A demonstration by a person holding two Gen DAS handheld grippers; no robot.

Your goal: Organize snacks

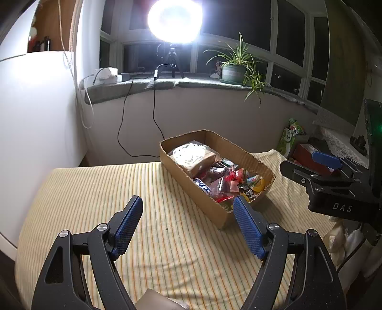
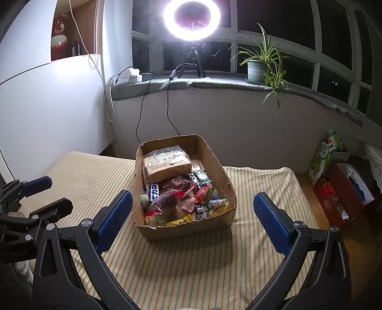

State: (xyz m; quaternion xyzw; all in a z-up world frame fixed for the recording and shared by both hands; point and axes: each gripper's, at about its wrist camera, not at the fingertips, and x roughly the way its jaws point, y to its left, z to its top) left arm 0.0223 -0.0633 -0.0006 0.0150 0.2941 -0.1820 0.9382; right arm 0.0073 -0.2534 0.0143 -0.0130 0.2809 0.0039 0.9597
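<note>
Cardboard box (image 2: 185, 190): the landmark; stood on a striped cloth (image 2: 191, 257), open-topped, its rim ragged. Its near wall hid the lowest snacks in both views.

Snacks (image 2: 181, 195): all lay inside the box. A large tan packet (image 2: 167, 167) filled the far end; small wrappers were heaped at the near end, among them a blue-and-white bar (image 2: 154, 192), a dark red-wrapped piece (image 2: 167, 202) and a yellow packet (image 2: 180, 219) half under the rim. Printing on most wrappers was too small to read.

Left gripper (image 1: 187, 214): hung in front of the box and to its left, jaws spread apart with nothing between them; its right pad overlapped the box's near corner in the left wrist view, though contact could not be judged.

Right gripper (image 2: 192, 209): hung in front of the box, jaws spread wide to either side of its near end, empty; in the left wrist view only part of it showed, cut by the right edge.

Ring light (image 2: 192, 19): on the sill behind the box; glare washed out its centre in the left wrist view.

Potted plant (image 2: 256, 69): on the sill, behind and right of the box.

Red box (image 2: 339, 195): on the floor right of the cardboard box, contents indistinct.
</note>
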